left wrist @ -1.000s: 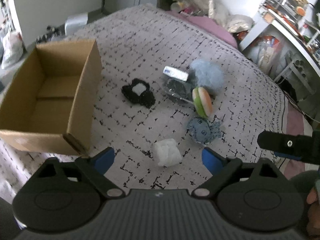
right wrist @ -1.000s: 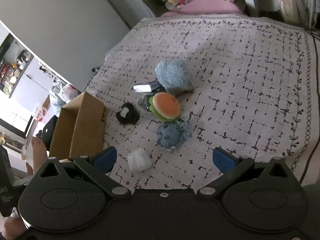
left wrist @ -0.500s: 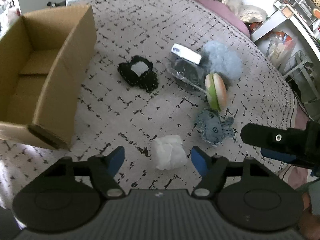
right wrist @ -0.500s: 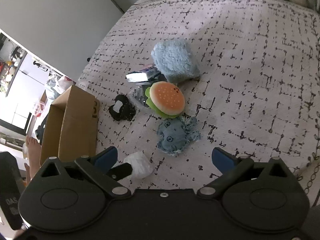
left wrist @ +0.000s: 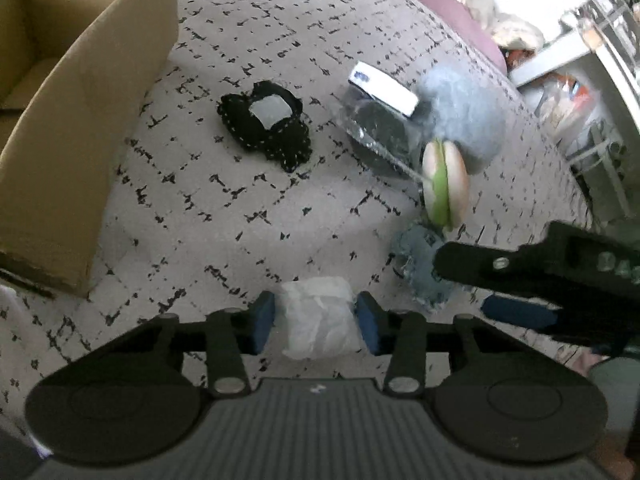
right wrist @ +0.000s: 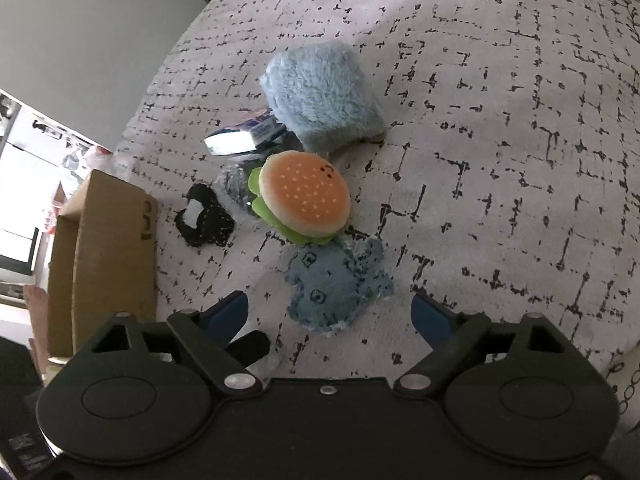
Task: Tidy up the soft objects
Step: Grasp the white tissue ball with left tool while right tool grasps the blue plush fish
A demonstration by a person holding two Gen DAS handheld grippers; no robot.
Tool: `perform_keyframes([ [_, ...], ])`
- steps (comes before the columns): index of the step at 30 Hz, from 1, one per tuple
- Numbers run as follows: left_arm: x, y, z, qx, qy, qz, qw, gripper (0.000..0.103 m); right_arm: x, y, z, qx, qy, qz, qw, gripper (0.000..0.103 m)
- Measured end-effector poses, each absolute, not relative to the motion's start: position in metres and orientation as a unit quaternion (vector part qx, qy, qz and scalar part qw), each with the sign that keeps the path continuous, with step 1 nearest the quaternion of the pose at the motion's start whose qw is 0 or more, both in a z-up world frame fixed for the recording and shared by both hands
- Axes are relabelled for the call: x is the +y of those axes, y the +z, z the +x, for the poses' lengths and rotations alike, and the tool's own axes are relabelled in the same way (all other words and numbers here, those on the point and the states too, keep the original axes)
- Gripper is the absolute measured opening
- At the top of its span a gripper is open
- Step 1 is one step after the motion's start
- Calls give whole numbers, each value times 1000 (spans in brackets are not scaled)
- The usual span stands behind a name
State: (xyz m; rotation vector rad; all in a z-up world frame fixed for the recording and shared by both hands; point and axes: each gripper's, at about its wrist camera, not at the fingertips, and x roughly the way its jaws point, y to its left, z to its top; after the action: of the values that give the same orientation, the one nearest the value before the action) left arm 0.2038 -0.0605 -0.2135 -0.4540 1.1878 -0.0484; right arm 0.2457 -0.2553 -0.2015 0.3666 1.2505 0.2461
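Left wrist view
- Left gripper (left wrist: 316,322): jaws closing, narrower than a second ago; the blue pads flank the white wad (left wrist: 318,322), contact unclear.
- White wad: on the bed cover (left wrist: 224,200), larger in frame than before.
- Cardboard box (left wrist: 80,132): open, at left, nearer than earlier.
- Black pouch (left wrist: 266,124): between box and toys.

Right wrist view
- Right gripper (right wrist: 330,314): jaws closing, apart; nothing pressed.
- Blue fabric toy (right wrist: 334,286): lies between the blue pads, closer than before.
- Burger plush (right wrist: 304,200): touching the toy's far side.
- Fluffy blue plush (right wrist: 320,96): behind the burger.
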Motion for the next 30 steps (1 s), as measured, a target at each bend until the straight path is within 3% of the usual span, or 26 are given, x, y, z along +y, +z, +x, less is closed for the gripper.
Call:
perform_keyframes([
  [10,-37,-201,192,539,-21,-234,809,44,-230,-206,248,581,91,105,802,80],
  [14,-27,-193,185,529,-17,-235,815,44,-219,-210,247,584,74,71,805,72],
  [17,-25,-187,178,523,-18,-231,821,44,-208,-211,244,580,64,35,812,59],
  [19,-25,-183,175,518,-16,-225,825,44,-203,-213,242,579,70,19,812,44],
  [24,-19,-171,167,506,-11,-235,830,44,-200,-205,233,563,69,7,823,32],
  [25,-17,-168,165,502,-10,-237,832,44,-200,-201,232,559,71,12,826,24],
  [26,-14,-163,162,498,-9,-237,834,44,-201,-196,229,555,75,17,828,6],
  [27,-12,-158,160,492,-8,-236,838,44,-203,-193,227,553,77,20,829,1],
  [30,-5,-147,154,484,-10,-235,843,44,-202,-185,221,548,93,29,831,1],
])
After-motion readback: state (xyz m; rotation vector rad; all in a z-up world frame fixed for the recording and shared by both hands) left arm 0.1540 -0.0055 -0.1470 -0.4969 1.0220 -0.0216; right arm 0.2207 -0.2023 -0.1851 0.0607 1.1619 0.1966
